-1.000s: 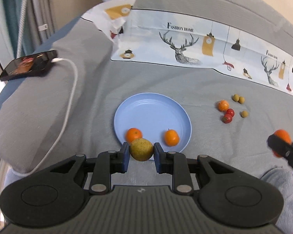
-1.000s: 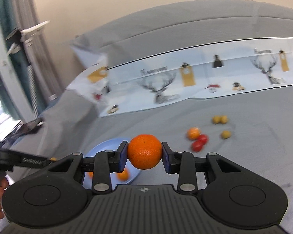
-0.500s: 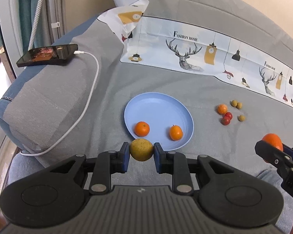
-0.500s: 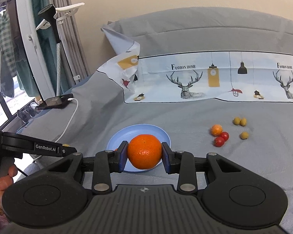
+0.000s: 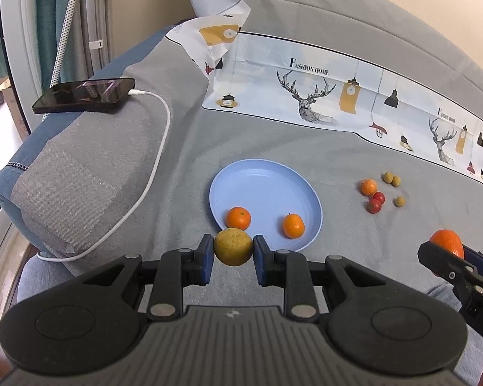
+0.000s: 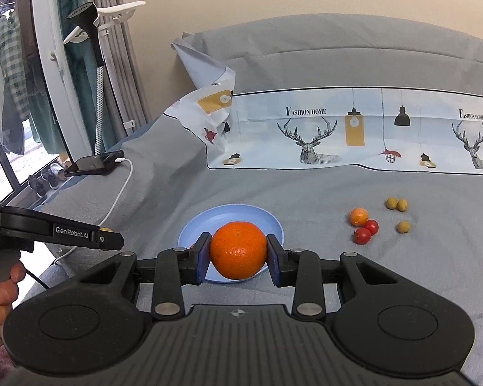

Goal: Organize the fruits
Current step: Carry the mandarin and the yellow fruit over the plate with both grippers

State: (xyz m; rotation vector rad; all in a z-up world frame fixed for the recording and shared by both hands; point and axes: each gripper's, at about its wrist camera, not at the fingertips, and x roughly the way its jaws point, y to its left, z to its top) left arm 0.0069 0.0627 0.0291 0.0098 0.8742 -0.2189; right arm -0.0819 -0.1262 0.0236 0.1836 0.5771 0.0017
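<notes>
Blue, the plate [image 5: 241, 177] is serving as the gathering spot on the grey bedspread [image 5: 273, 148], and two small oranges [image 5: 238, 218] are already lying inside it near its front rim. Just in front of that rim the left gripper [image 5: 233, 252] is clamping a yellow-green fruit [image 5: 232, 247] between its blue pads, while the right gripper [image 6: 238, 255] is gripping a large orange [image 6: 238, 250] that, in its own view, is hanging in front of the plate's near edge. Compared with a second ago, both tools are sitting higher and farther back from the plate: it is looking smaller in the left view, and the right view is now facing it squarely instead of swinging past it in a blur. That suggests both fruits are being carried toward the plate together, with neither released yet. Well to the right of the plate, a small orange [image 5: 368, 187], two cherry tomatoes [image 5: 376, 202] and three olive-coloured fruits [image 5: 391, 178] are still lying loose on the cloth, so the sorting is probably only partly done. Left of the plate and well apart from it, a phone [image 5: 85, 95] is resting on a folded grey cushion, its white cable [image 5: 151, 167] trailing down. Beyond the plate, a deer-print cloth [image 5: 322, 96] is lying across the bed.
</notes>
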